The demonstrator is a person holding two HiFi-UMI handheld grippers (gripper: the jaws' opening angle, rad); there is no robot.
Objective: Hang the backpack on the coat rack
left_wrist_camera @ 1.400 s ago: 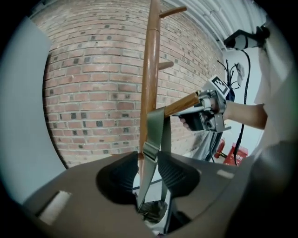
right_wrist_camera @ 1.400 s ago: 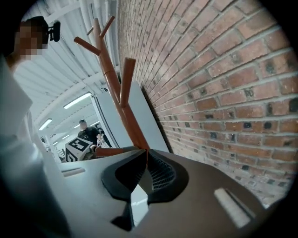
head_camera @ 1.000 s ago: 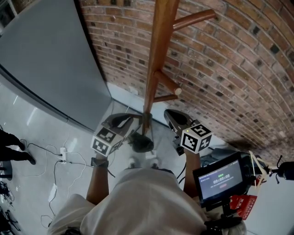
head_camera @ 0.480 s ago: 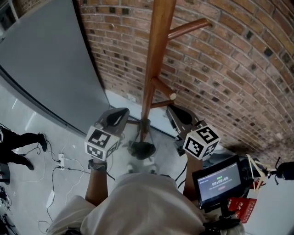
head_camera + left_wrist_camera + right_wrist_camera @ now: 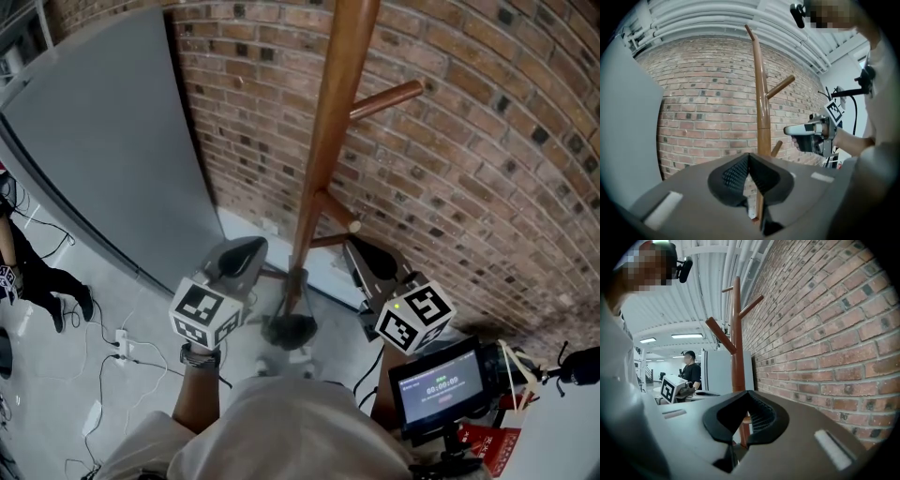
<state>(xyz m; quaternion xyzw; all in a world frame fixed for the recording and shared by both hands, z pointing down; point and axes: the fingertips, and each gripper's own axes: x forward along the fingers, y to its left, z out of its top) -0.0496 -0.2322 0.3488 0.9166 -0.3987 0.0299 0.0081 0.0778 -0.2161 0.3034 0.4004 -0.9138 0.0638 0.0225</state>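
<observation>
The wooden coat rack (image 5: 323,141) stands in front of me against the brick wall, with one peg (image 5: 384,97) high on its right and a shorter peg (image 5: 337,211) lower down. My left gripper (image 5: 246,251) is held level just left of the pole and is shut with nothing in it. Just right of the pole my right gripper (image 5: 361,251) is also shut and empty. The pole (image 5: 762,117) rises straight beyond the closed left jaws (image 5: 749,155), and the right gripper view shows it (image 5: 737,333) past its own jaws (image 5: 748,393). A dark shape (image 5: 289,328) lies at the pole's foot. No backpack shows clearly.
A brick wall (image 5: 469,141) runs behind the rack. A grey panel (image 5: 103,141) stands to the left. Cables and a power strip (image 5: 122,342) lie on the floor at the left. A small monitor (image 5: 436,384) hangs at my right. A person (image 5: 690,371) stands farther off.
Both grippers have risen beside the pole, one on each side. The left jaws, slightly apart a second ago, have come together.
</observation>
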